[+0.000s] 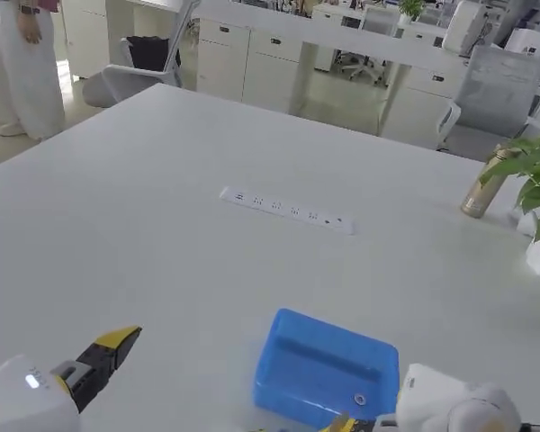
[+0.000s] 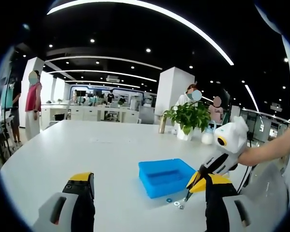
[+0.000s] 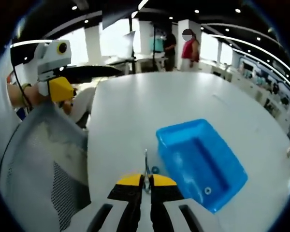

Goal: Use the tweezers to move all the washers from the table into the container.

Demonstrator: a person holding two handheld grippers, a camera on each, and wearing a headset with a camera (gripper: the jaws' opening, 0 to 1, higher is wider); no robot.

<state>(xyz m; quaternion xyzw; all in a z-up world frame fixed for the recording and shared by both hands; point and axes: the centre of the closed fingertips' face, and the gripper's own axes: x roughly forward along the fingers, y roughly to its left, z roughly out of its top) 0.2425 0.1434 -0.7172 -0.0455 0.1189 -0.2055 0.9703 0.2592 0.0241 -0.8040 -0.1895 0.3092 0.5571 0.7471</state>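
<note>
At the near edge of the desk (image 1: 162, 252) sits the blue container (image 1: 324, 364), with one washer (image 1: 360, 400) already lying in it. Just beside the wall nearest the person, a few loose washers (image 2: 176, 202) lie on the bare desk. The tweezers (image 3: 145, 164) point down at them with the tips close to one, though whether they touch it is too small to tell. The right gripper (image 3: 146, 180) has its jaws pinched narrow on the tweezers' handle. The left gripper (image 2: 146, 182) hangs off to the side, jaws spread wide and holding nothing.

The step in hand looks like picking up the next washer. To do it well, I'd lower the tips so they straddle the washer's rim, or so one tip slips through the hole. Then squeeze gently — too hard and a flat washer is likely to skate away or flip. Lift straight up, clear the container's wall, carry the washer over and let go low inside so it doesn't bounce out.
</note>
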